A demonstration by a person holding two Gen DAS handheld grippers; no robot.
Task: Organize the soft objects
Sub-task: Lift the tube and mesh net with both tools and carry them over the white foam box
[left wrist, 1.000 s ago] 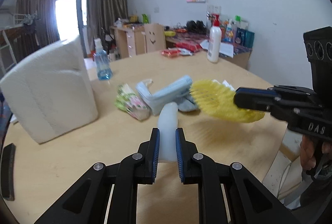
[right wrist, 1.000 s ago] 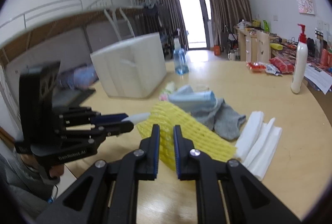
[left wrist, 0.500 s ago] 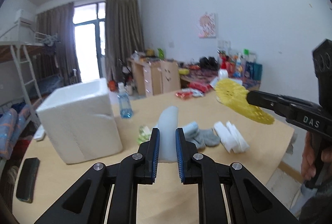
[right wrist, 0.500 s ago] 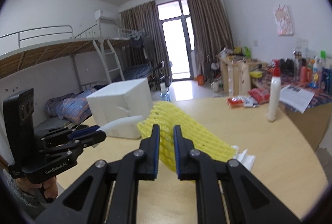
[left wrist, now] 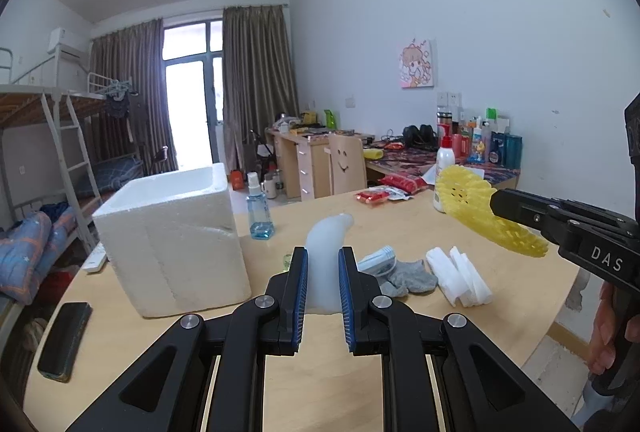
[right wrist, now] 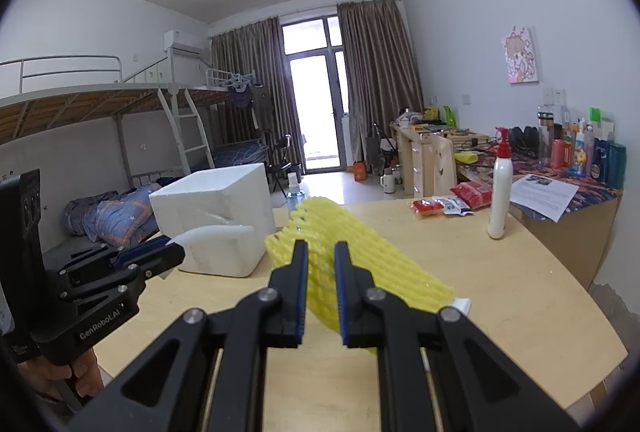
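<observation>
My left gripper (left wrist: 323, 272) is shut on a pale white foam piece (left wrist: 326, 244), held up above the round wooden table (left wrist: 400, 232). My right gripper (right wrist: 321, 264) is shut on a yellow foam net sleeve (right wrist: 360, 252), also lifted off the table. In the left wrist view the yellow net (left wrist: 476, 208) sticks out of the right gripper at the right side. On the table lie a grey sock (left wrist: 408, 276), a light blue folded cloth (left wrist: 376, 258) and white foam strips (left wrist: 460, 274). A white foam box (left wrist: 172, 232) stands open-topped at the left.
A blue spray bottle (left wrist: 258, 208) stands behind the box. A white pump bottle (right wrist: 500, 192) and red snack packets (right wrist: 452, 202) sit at the table's far side. A dark phone (left wrist: 66, 336) lies near the left edge. A bunk bed and cluttered desks line the room.
Both grippers rose and tilted upward with their foam pieces, so the table items that were close below now lie farther down and away. Neither grip changed.
</observation>
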